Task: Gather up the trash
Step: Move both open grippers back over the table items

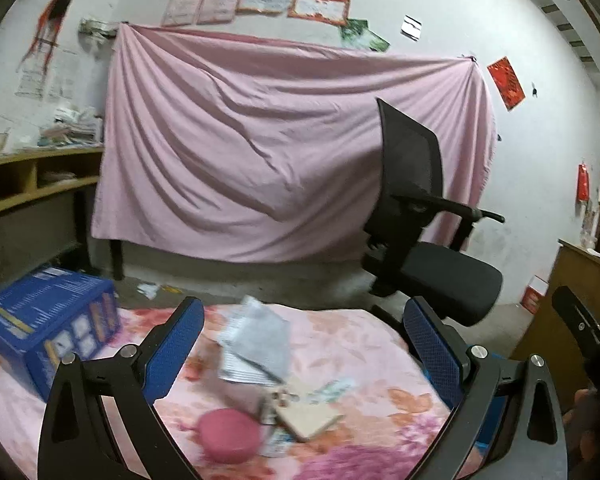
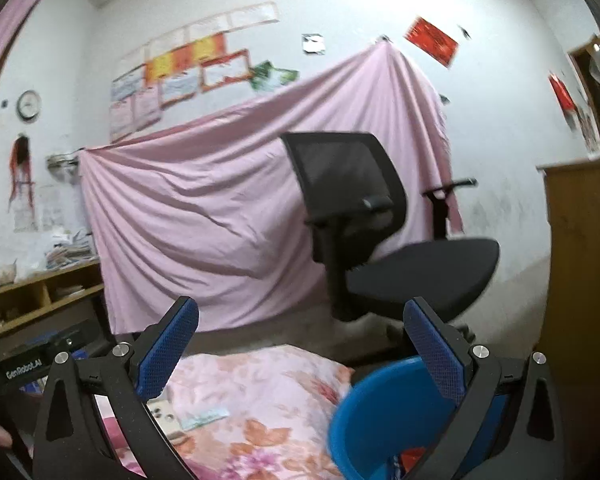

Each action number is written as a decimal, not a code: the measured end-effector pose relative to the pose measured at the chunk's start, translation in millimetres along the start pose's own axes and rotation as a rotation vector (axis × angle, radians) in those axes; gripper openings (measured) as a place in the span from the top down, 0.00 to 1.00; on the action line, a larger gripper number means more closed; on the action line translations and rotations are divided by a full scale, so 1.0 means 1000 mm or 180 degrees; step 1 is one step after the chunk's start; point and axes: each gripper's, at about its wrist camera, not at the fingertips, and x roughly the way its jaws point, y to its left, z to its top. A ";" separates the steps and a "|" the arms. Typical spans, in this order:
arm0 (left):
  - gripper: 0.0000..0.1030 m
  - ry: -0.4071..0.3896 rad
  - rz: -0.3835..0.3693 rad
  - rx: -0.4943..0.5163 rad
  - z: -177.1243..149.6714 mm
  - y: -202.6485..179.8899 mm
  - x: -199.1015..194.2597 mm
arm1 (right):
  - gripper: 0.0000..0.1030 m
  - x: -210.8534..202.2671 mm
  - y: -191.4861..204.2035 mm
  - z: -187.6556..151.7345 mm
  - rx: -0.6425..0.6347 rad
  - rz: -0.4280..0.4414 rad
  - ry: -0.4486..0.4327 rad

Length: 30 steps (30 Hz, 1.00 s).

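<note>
Two grippers, the left gripper (image 1: pixel 304 320) and the right gripper (image 2: pixel 300 320), both stand spread wide with nothing between their blue pads. On the floral pink tablecloth (image 1: pixel 360 332) lie one crumpled grey-white paper bag (image 1: pixel 256 344), one round pink lid (image 1: pixel 230 436), one tan cardboard piece (image 1: pixel 306 416) and one blue cardboard box (image 1: pixel 48 320). One round blue plastic bin (image 2: pixel 380 420) sits beside the cloth's edge. One black mesh office chair (image 1: pixel 420 220) stands behind.

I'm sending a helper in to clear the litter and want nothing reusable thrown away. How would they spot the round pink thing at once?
Start at the floral bedspread in front of the hanging pink sheet. Near its front edge lies a heap of papers and packets. The round pink thing lies at the left of that heap: the only disc-shaped, plain-coloured item among flat, angular scraps.
</note>
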 end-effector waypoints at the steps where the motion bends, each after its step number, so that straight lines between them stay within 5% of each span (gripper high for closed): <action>1: 0.05 -0.0027 0.0037 0.0007 0.000 0.006 -0.005 | 0.00 -0.001 0.006 -0.001 -0.0044 0.0031 -0.0026; 6: 0.05 -0.0103 0.0187 0.0062 -0.007 0.033 -0.020 | 0.00 0.001 0.043 -0.007 -0.0335 0.0230 -0.0100; 15: 0.05 0.0057 0.0379 0.0187 -0.031 0.071 -0.027 | 0.00 0.021 0.091 -0.029 -0.0712 0.0550 0.0171; 30: 0.07 0.1173 -0.0012 0.0313 -0.062 0.097 0.021 | 0.01 0.078 0.111 -0.069 -0.0889 0.0826 0.1327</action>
